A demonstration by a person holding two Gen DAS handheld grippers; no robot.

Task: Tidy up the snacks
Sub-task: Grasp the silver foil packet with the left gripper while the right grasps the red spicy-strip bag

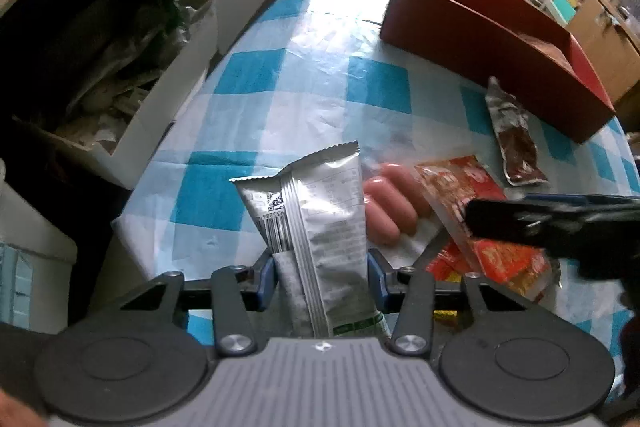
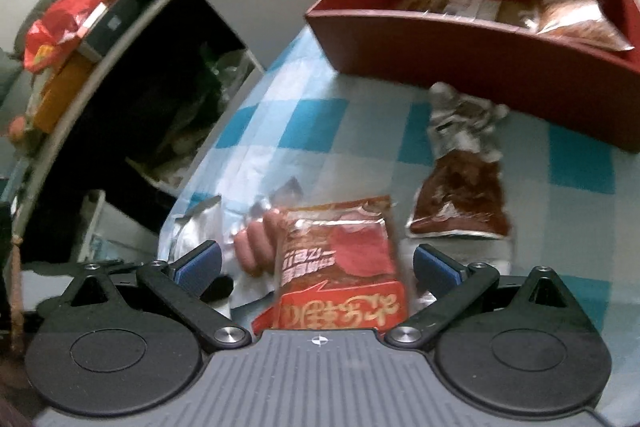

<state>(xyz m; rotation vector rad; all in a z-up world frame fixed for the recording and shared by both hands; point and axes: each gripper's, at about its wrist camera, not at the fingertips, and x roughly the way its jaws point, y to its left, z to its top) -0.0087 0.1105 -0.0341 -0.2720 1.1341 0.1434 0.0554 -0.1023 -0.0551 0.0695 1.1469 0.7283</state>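
My left gripper [image 1: 321,277] is shut on a silver snack pack [image 1: 312,219], which stands up between its blue pads above the checked tablecloth [image 1: 248,71]. My right gripper [image 2: 318,263] is open around a red snack pack [image 2: 340,267] that lies on the table; the jaws stand wide on either side of it. The right gripper shows as a dark blurred shape in the left wrist view [image 1: 560,223]. A clear pack of pink sausages [image 1: 390,205] lies beside the red pack [image 1: 476,211]. A dark brown pouch [image 2: 460,195] lies near the red box [image 2: 460,59].
The red box [image 1: 492,55] stands at the table's far right and holds several packs [image 2: 576,23]. A white carton of clutter [image 1: 120,99] sits beyond the table's left edge. Shelves with goods [image 2: 92,19] stand at the left.
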